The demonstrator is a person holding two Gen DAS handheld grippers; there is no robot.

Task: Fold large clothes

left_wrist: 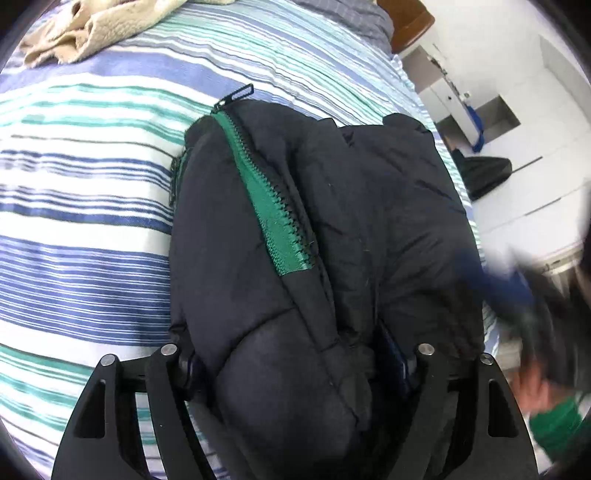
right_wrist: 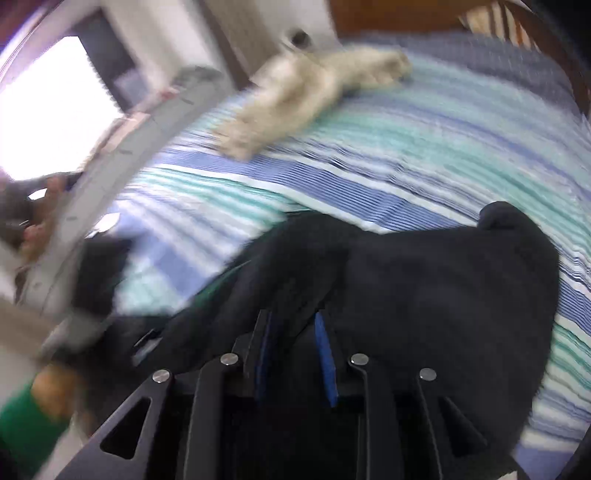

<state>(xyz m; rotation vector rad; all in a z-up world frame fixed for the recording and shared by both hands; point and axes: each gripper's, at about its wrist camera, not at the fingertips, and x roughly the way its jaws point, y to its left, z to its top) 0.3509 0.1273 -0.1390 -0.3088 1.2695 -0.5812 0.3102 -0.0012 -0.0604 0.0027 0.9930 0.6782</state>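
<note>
A black puffy jacket (left_wrist: pixel 332 240) with a green zipper (left_wrist: pixel 266 199) lies bundled on the striped bedsheet (left_wrist: pixel 81 229). My left gripper (left_wrist: pixel 295 362) straddles its near end, jaws wide, and the padded bulk fills the gap and presses against both fingers. The right wrist view is blurred. There the same jacket (right_wrist: pixel 443 295) spreads ahead of my right gripper (right_wrist: pixel 291 317). Its blue-padded fingers (right_wrist: pixel 325 362) stand close together, and a ridge of black fabric runs in between their tips. In the left wrist view the right gripper (left_wrist: pixel 517 295) is a blur at the jacket's right edge.
A beige fleece garment (left_wrist: pixel 85 26) (right_wrist: pixel 306 92) lies at the far side of the bed. A wooden headboard (left_wrist: pixel 410 22) stands behind. White floor with a dark object (left_wrist: pixel 484 173) lies past the bed's right edge. A hand with a green sleeve (left_wrist: pixel 554 432) (right_wrist: pixel 26 424) shows at the frame edges.
</note>
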